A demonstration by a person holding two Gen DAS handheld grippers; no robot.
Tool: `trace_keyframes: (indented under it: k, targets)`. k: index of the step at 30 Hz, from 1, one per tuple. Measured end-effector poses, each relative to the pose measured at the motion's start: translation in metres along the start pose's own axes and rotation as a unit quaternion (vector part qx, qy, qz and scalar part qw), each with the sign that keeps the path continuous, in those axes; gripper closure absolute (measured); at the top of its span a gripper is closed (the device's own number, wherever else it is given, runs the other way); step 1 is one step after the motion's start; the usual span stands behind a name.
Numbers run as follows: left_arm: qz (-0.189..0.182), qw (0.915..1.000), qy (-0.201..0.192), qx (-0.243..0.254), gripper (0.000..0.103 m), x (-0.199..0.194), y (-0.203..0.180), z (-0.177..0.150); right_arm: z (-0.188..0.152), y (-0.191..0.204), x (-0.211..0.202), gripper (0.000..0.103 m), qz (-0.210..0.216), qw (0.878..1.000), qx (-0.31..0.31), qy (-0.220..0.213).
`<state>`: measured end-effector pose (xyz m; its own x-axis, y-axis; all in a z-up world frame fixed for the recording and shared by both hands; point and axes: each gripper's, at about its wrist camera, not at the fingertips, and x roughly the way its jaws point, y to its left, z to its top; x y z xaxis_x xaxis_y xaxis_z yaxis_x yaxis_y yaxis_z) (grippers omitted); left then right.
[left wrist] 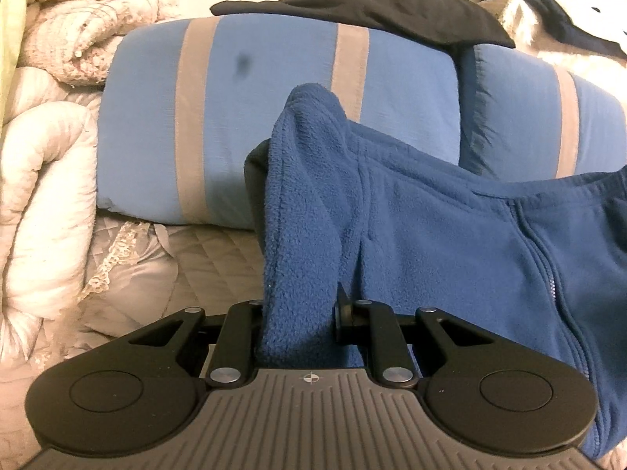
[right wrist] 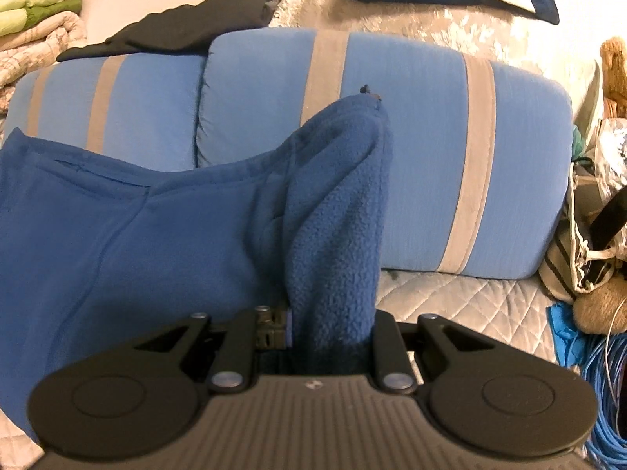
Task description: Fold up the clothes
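Fleece, a blue zip-front jacket (left wrist: 450, 235), is held stretched between the two grippers, filling the centre and lower right of the left wrist view and the centre and lower left of the right wrist view. A bunched corner of it is clamped in the left gripper (left wrist: 301, 313), and the opposite corner is clamped in the right gripper (right wrist: 333, 321); in both, the jaws are nearly closed on thick folds of cloth that rise past the fingers toward the frame centre. The long axis of the garment is judged to run sideways from one gripper to the other, with the zipper (left wrist: 548, 266) hanging between them, nearer the lower right of the left view. Neither hand is nearer; the cloth is shared equally, so the coming fold is judged to depend on both ends being moved together. Behind the jacket, two blue pillows with grey stripes (right wrist: 392, 137) are seen across mid-frame, lying on a quilted bedspread (right wrist: 470, 305), with a dark garment (left wrist: 372, 11) draped over them at the top. No brand, label or readable writing can be made out.
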<state>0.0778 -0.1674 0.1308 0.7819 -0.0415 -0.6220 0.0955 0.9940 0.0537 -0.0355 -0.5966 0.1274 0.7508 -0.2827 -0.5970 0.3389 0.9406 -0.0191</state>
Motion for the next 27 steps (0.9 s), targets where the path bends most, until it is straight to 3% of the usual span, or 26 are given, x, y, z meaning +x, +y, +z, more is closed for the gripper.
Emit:
trace_keyframes:
  k: [27]
  targets:
    - [0.043, 0.9981, -0.02, -0.04, 0.083, -0.02, 0.086, 0.009, 0.022, 0.09, -0.003, 0.084, 0.027, 0.998, -0.048, -0.037]
